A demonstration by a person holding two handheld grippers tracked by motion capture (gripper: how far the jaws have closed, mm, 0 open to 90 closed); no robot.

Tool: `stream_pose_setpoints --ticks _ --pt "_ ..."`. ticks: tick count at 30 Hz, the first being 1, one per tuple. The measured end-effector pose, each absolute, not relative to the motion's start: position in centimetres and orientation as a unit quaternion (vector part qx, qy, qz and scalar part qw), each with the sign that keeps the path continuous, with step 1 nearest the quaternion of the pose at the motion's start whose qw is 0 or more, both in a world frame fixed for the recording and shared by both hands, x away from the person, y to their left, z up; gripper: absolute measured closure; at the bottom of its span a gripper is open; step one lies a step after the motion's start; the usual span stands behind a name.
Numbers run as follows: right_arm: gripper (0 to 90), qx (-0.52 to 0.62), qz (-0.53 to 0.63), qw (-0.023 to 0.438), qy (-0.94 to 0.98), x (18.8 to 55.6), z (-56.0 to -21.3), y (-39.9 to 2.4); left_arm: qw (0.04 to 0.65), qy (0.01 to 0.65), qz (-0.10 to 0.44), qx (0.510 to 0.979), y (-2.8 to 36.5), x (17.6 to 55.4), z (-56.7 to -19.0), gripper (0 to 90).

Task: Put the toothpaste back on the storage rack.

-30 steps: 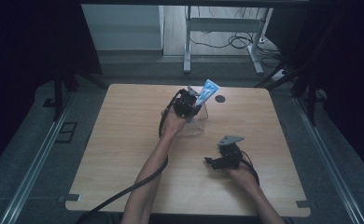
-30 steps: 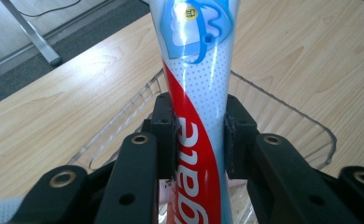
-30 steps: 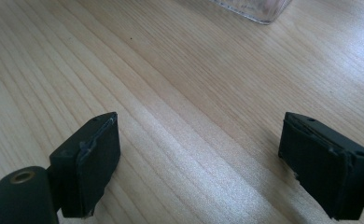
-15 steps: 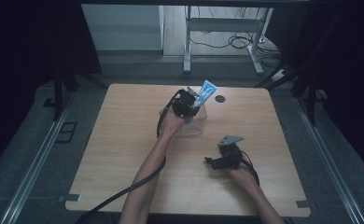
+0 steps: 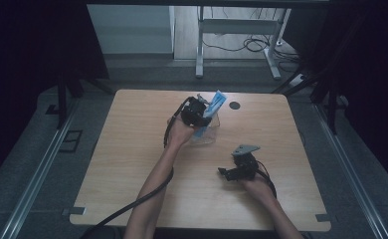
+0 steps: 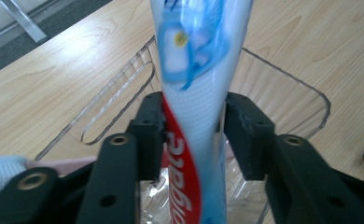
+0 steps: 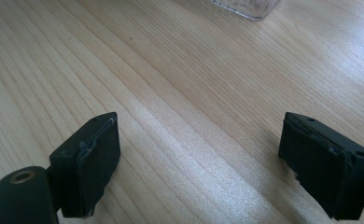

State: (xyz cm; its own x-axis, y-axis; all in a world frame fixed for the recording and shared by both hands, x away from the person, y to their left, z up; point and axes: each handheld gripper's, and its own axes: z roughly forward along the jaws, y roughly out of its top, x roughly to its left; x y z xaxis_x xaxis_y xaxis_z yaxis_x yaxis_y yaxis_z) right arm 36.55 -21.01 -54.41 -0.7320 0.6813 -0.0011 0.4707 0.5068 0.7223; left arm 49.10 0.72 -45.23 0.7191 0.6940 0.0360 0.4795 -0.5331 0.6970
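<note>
Clear plastic forms the small container [image 5: 208, 133] that stands on the pale wooden worktop [image 5: 132, 164], and everything else is placed from it. A white, blue and red toothpaste tube [image 5: 210, 112] stands tilted in the container, its lower end down inside and its upper end sticking out above the rim, leaning away from the person. The left gripper [image 5: 198, 112] sits at the container's rim, held from the near side by the person's left hand [image 5: 179, 133]. In the left gripper view the tube [image 6: 194, 116] runs up between the two black jaws over the container [image 6: 283, 93]; the jaws have just been opening, one side lying close against the tube and the other showing a thin gap, so they no longer clamp it. The right gripper [image 5: 233, 172] rests well apart from the container, nearer the person and to the right, low over bare wood. In the right gripper view its jaws stand wide apart with nothing between them, and a corner of the container [image 7: 245, 8] shows at the top edge.
</note>
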Motion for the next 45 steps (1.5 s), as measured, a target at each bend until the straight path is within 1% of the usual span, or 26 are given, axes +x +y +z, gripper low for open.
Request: stream_pose_setpoints --ticks 12,23,29,35,40,45 --pt "12.2 0.336 0.365 0.144 0.856 36.5 -54.4 -21.0 0.365 0.359 0.134 0.848 1.6 48.9 -45.3 45.6" --pt "12.2 0.336 0.365 0.144 0.856 36.5 -54.4 -21.0 0.373 0.364 0.131 0.843 1.6 48.5 -44.9 36.6" --pt "12.2 0.336 0.365 0.144 0.856 36.5 -54.4 -21.0 0.378 0.363 0.123 0.843 1.7 48.3 -44.6 29.5" --pt "12.2 0.336 0.365 0.144 0.856 36.5 -54.4 -21.0 0.386 0.362 0.118 0.840 1.8 48.0 -44.4 25.5" --pt "12.2 0.337 0.365 0.145 0.856 36.5 -54.4 -21.0 0.396 0.361 0.116 0.836 2.1 47.8 -44.1 24.7" --pt "12.2 0.336 0.366 0.145 0.856 36.5 -54.4 -21.0 0.402 0.356 0.114 0.836 2.1 47.5 -43.8 21.8"
